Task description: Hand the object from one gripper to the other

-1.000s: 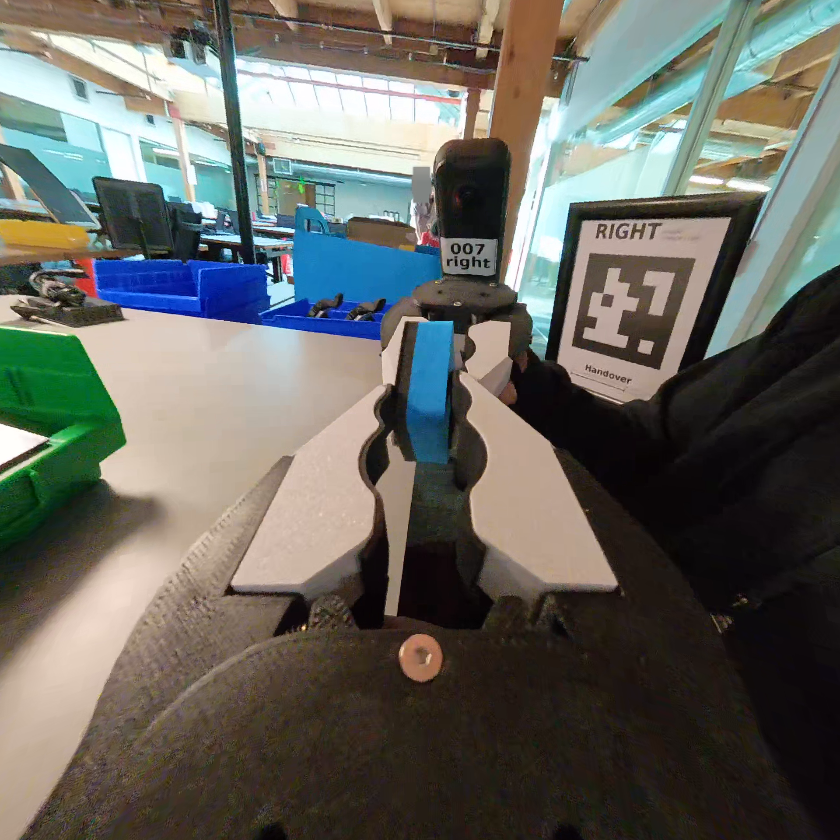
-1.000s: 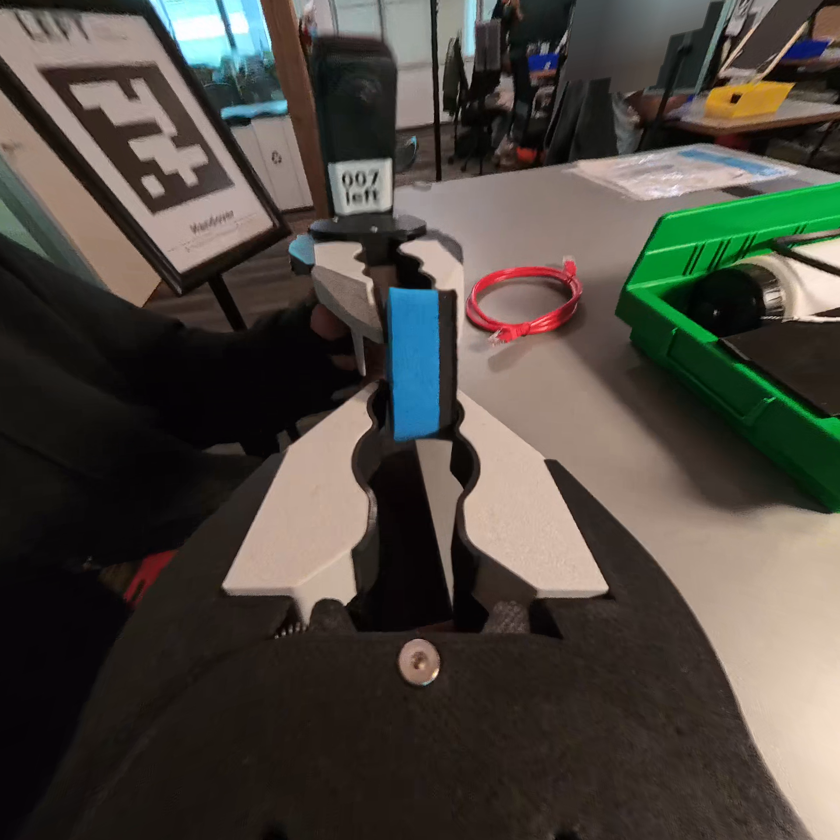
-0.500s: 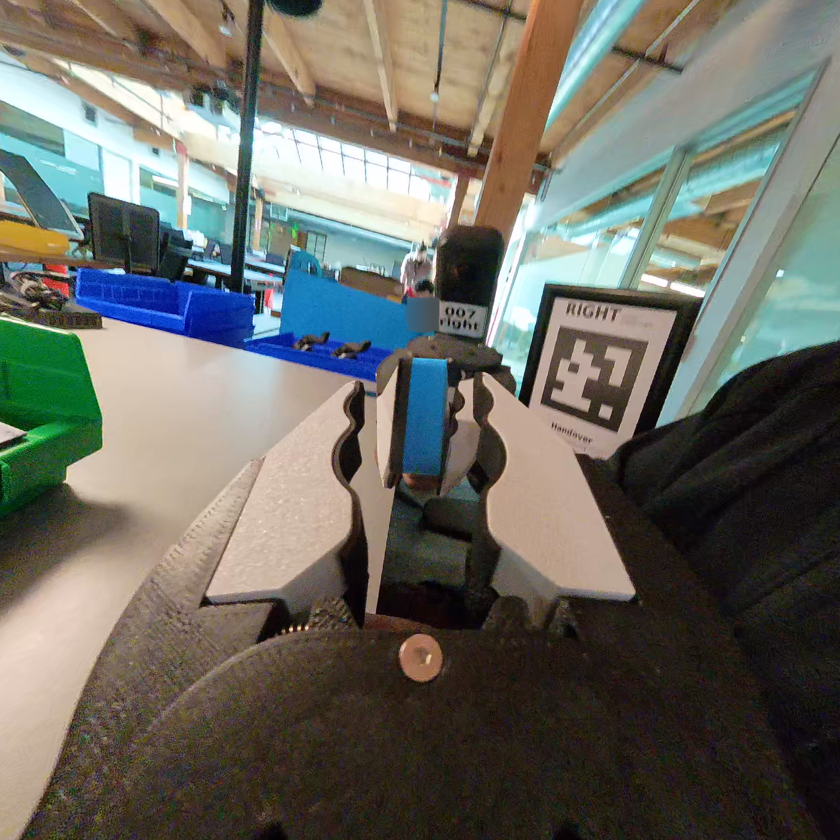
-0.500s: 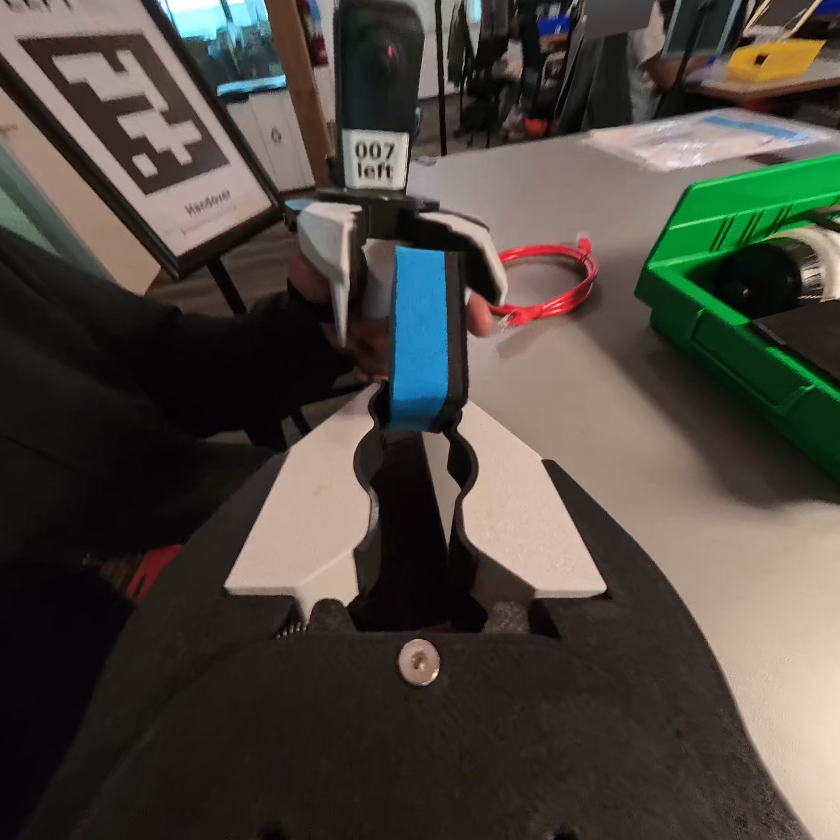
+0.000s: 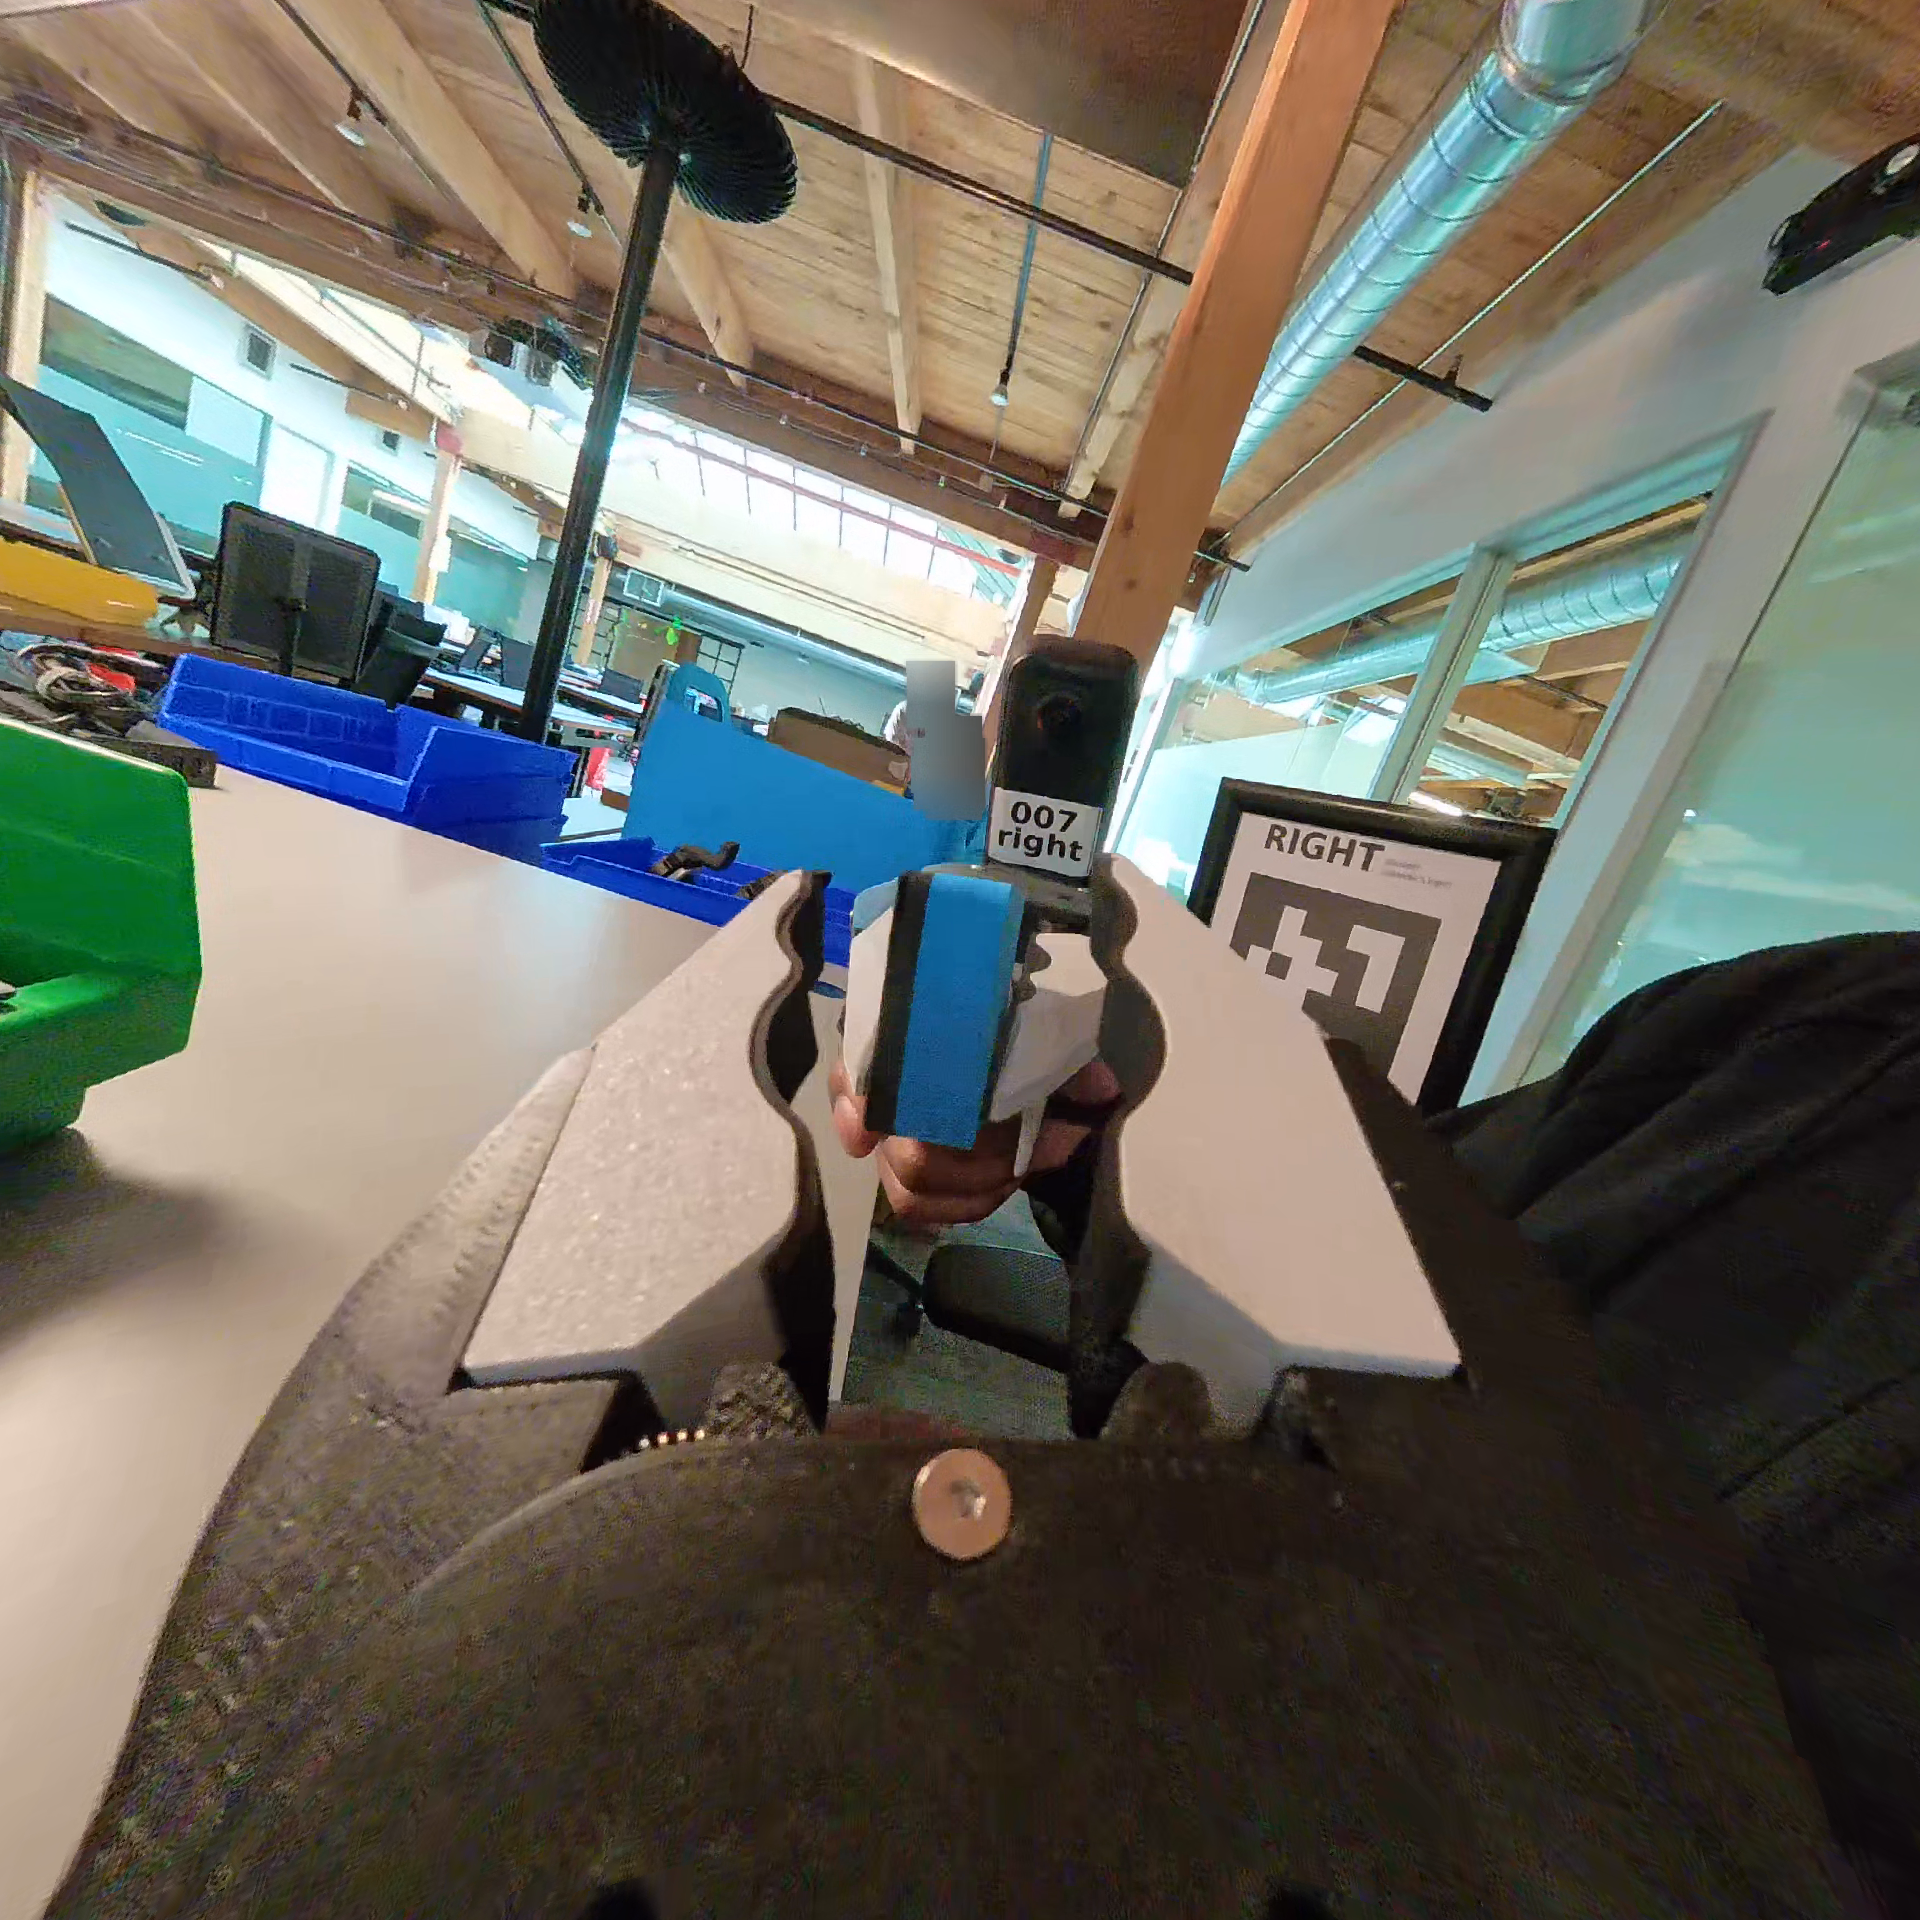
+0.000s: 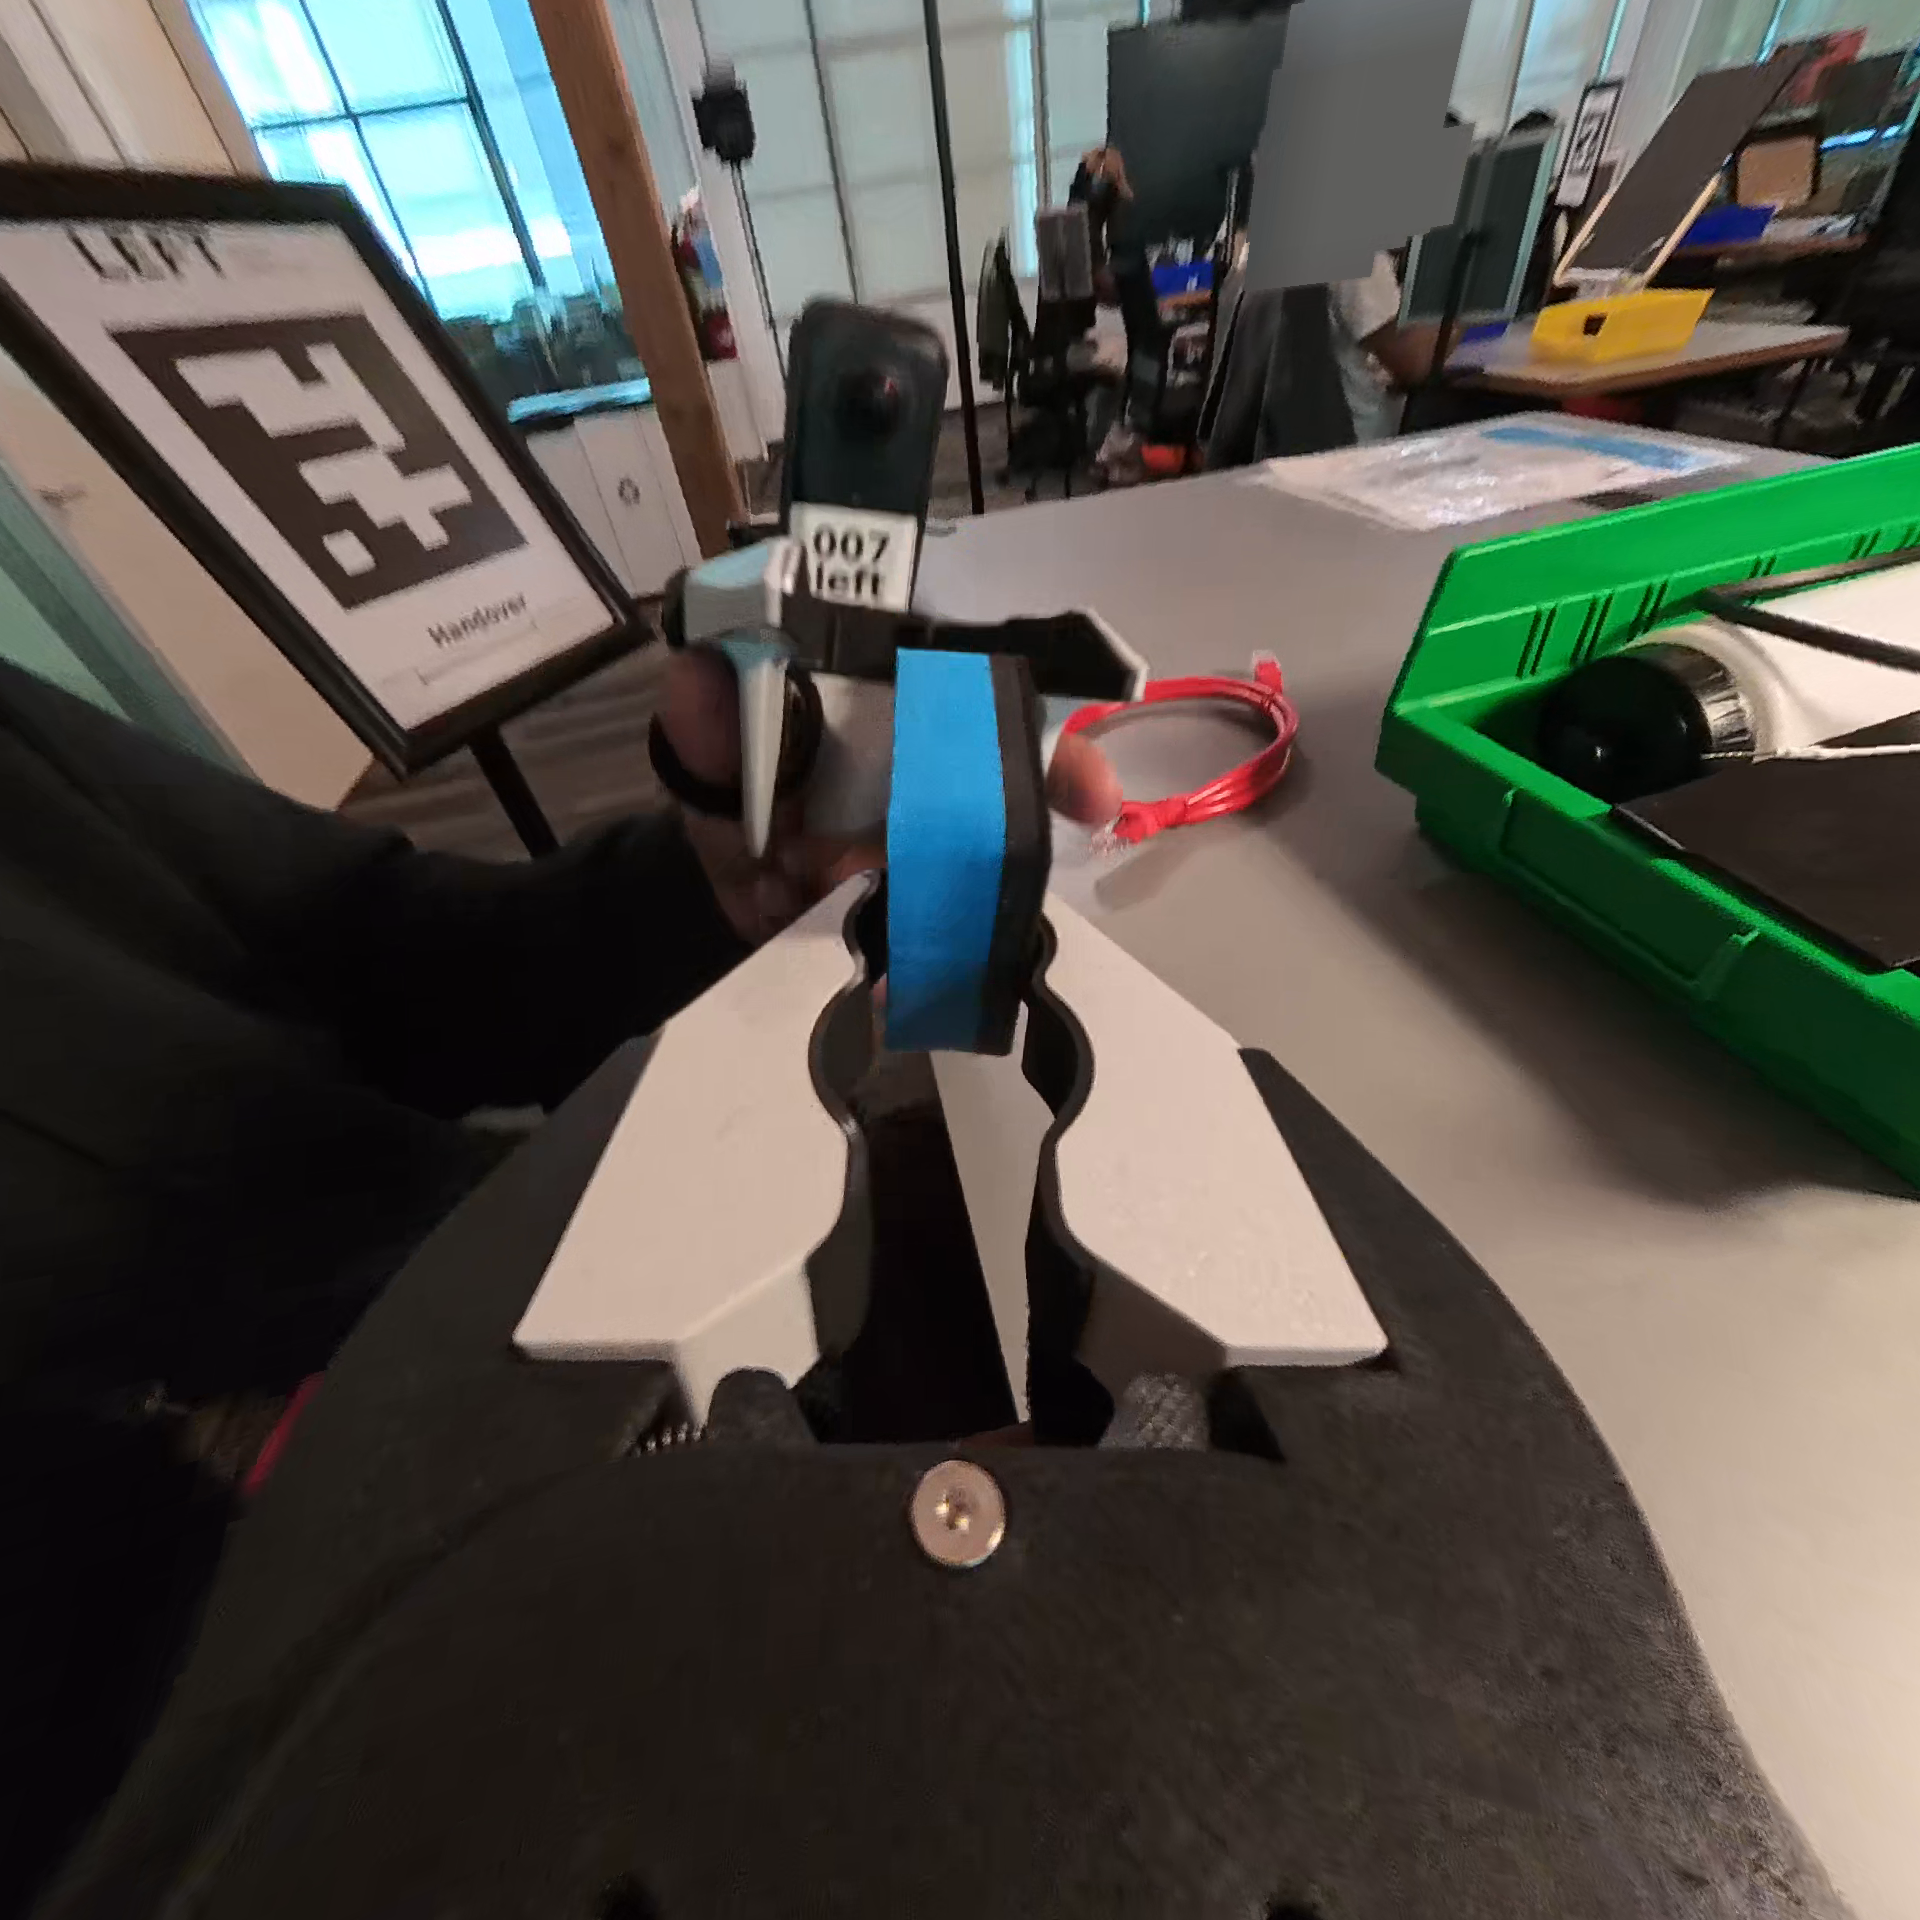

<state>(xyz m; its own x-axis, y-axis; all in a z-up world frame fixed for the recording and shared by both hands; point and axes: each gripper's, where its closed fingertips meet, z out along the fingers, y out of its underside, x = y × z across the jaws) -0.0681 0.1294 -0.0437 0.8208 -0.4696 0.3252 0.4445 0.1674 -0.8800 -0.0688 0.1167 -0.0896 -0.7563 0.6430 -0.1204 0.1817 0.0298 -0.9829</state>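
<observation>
I see the right gripper (image 6: 951, 925) clamped on the blue and black foam block (image 6: 956, 852), its white fingers (image 6: 727, 1122) pinching the block's lower end near the tips. The block stands upright, blue strip facing the right wrist camera, black layer on its right side. The left gripper (image 5: 961, 904) is wide open and holds nothing; its fingers (image 5: 665, 1153) are spread with the block visible in the gap between them, but not touching either one as far as I can tell. In the left wrist view the block (image 5: 945, 1008) sits out at the level of the fingertips, held up in the air by the right gripper behind it, with a hand (image 5: 935, 1164) below it. In the right wrist view the left gripper (image 6: 904, 665) faces me just behind the block, tilted, fingers apart, gripped by a hand (image 6: 727, 748) in a dark sleeve. Everything is above the edge of the grey table (image 6: 1403, 1039). On the table: a red coiled cable (image 6: 1205, 748) beyond the block, and a green bin (image 6: 1558, 790) to the right holding a black and white roll-like item I can't identify. A framed marker sign (image 6: 312, 468) stands off to the left, another framed sign (image 5: 1351, 935) shows in the left wrist view. Blue bins (image 5: 364, 748) sit at the far end of the table.
</observation>
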